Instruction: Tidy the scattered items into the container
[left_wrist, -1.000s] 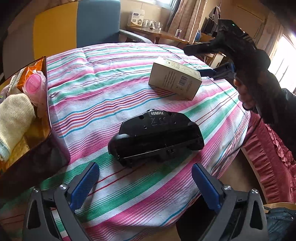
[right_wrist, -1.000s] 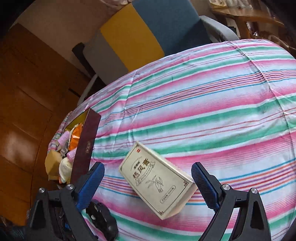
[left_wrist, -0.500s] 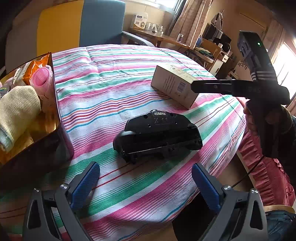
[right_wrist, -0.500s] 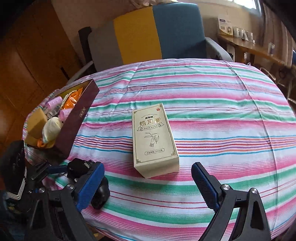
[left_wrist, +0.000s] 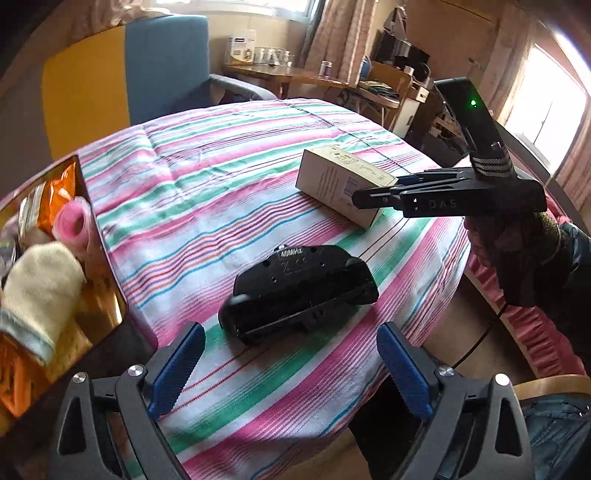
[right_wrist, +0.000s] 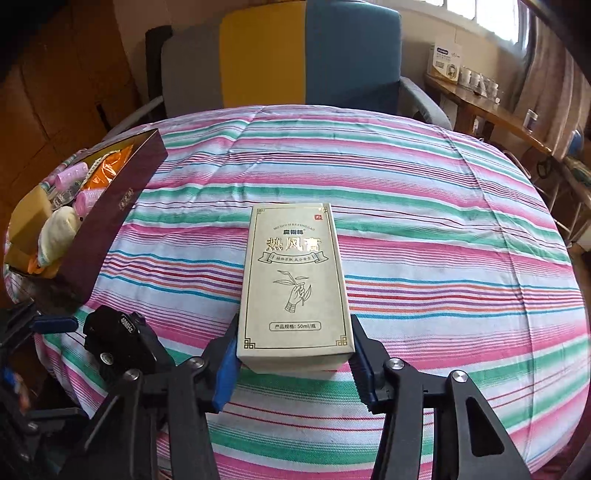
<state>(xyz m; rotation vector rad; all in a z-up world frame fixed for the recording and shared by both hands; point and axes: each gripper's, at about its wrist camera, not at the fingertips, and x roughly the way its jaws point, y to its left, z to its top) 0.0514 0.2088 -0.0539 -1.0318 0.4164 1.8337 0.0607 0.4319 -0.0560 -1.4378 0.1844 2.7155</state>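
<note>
**Cream box in the right fingers, black controller waiting on the striped bench**

Right gripper (right_wrist: 295, 363): its blue fingers (right_wrist: 226, 373) are closing on the near end of the cream carton (right_wrist: 295, 284), one pad on each long side, both touching it. The carton lies flat on the bench, gold lettering up, about mid-cloth.

Left gripper (left_wrist: 290, 369) hangs above the near edge with its fingers (left_wrist: 177, 367) spread wide and nothing between them. Just past them sits the black controller (left_wrist: 299, 293), flat on the cloth, near and left of the carton.

The bench (right_wrist: 424, 192) is round, under a cloth striped pink, green, white and blue. At its left edge is the dark maroon container (right_wrist: 110, 218), open on top. Inside I count two pink rollers (right_wrist: 86, 197), one cream cloth roll (right_wrist: 59, 230), some orange packaging and a tan block; the rest is too blurry to tell.

Loose things on the cloth: two, one carton and one controller.

Room: a grey, yellow and blue armchair (right_wrist: 306, 55) at the far side, a wooden side table (right_wrist: 491, 107) with a white box and glass jars far right, curtains, bright windows, wood panelling on the left.
</note>
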